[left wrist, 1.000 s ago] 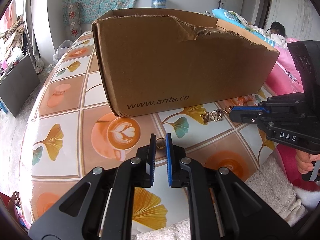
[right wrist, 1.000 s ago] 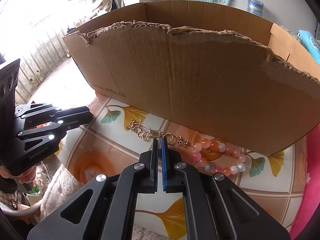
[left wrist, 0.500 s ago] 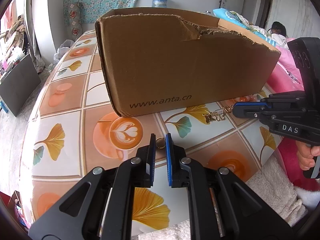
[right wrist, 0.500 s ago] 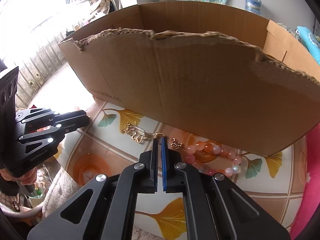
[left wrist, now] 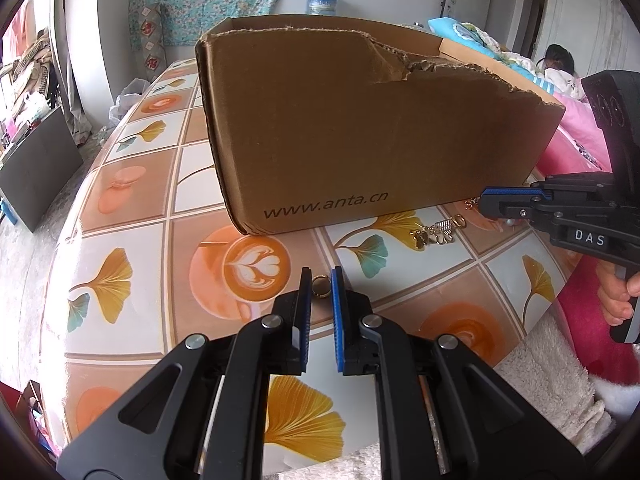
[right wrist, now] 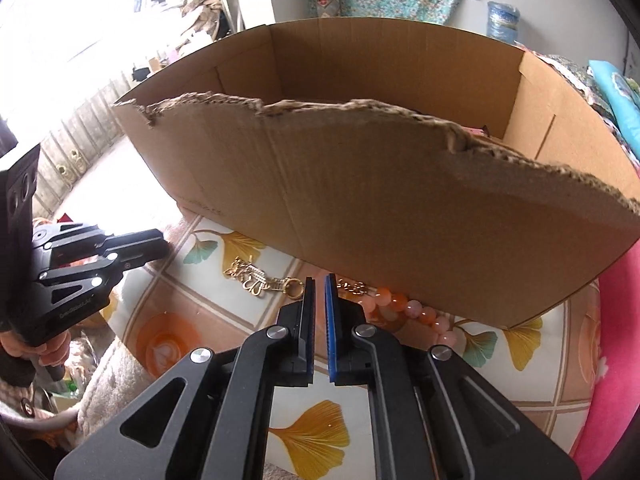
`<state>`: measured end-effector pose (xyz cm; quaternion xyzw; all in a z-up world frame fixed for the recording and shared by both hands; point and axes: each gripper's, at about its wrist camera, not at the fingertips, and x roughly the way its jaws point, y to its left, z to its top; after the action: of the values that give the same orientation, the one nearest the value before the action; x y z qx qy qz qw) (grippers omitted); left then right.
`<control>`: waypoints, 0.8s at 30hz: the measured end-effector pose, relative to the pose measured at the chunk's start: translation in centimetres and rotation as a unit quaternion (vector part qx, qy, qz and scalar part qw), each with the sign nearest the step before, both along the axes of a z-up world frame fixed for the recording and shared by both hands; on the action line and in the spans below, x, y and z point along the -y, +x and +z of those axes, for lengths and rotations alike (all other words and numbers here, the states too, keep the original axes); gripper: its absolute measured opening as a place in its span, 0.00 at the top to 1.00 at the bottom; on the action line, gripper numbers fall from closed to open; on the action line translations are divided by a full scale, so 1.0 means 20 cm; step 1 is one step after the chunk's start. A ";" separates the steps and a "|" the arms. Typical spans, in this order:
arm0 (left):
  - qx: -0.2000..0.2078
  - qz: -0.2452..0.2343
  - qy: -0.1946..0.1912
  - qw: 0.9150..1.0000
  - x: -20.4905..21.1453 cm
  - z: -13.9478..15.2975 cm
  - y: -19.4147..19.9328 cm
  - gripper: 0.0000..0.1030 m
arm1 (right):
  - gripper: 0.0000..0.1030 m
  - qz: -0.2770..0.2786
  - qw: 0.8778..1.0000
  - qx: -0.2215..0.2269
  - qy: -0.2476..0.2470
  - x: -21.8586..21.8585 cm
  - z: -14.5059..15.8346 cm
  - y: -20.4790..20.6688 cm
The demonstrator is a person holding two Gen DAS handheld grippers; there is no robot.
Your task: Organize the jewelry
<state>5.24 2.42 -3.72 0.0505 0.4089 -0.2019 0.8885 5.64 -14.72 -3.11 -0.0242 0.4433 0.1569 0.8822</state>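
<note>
Pinching a small ring point(left wrist: 319, 283), the left gripper point(left wrist: 321, 276) is held narrow; the right gripper point(right wrist: 319, 280), just parted, is kept empty beside the charm point(right wrist: 256, 278).

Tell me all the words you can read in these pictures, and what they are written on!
"www.anta.cn": printed on the front wall of the cardboard box.
"DAS": white letters on the side of the right gripper.
Small pale lettering on the side of the left gripper: too blurred to read.
Faint print low on the box's wall in the right wrist view: too washed out to read.
</note>
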 end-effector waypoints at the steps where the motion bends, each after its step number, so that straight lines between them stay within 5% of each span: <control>1: 0.000 -0.001 0.000 1.000 0.00 0.00 0.00 0.92 | 0.88 0.011 1.000 0.000 -0.004 -0.01 -0.01 0.00; 6: 0.001 0.000 0.001 1.000 0.00 0.00 0.00 0.92 | 0.78 0.070 0.997 0.002 -0.031 -0.07 -0.03 0.01; 17: 0.002 -0.001 0.002 1.000 -0.01 0.00 0.01 0.92 | 0.79 0.125 0.991 -0.012 -0.043 -0.07 -0.04 0.08; 19: 0.002 -0.001 0.001 1.000 -0.01 0.00 0.01 0.92 | 0.88 0.129 0.991 -0.015 -0.039 -0.07 -0.04 0.09; 24: 0.002 -0.001 0.001 1.000 -0.01 0.01 0.01 0.92 | 0.88 0.120 0.992 -0.018 -0.025 -0.03 -0.03 0.08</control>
<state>5.42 2.55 -3.59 0.0521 0.4075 -0.2019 0.8891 7.23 -14.04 -3.72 -0.0965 0.4565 0.2512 0.8480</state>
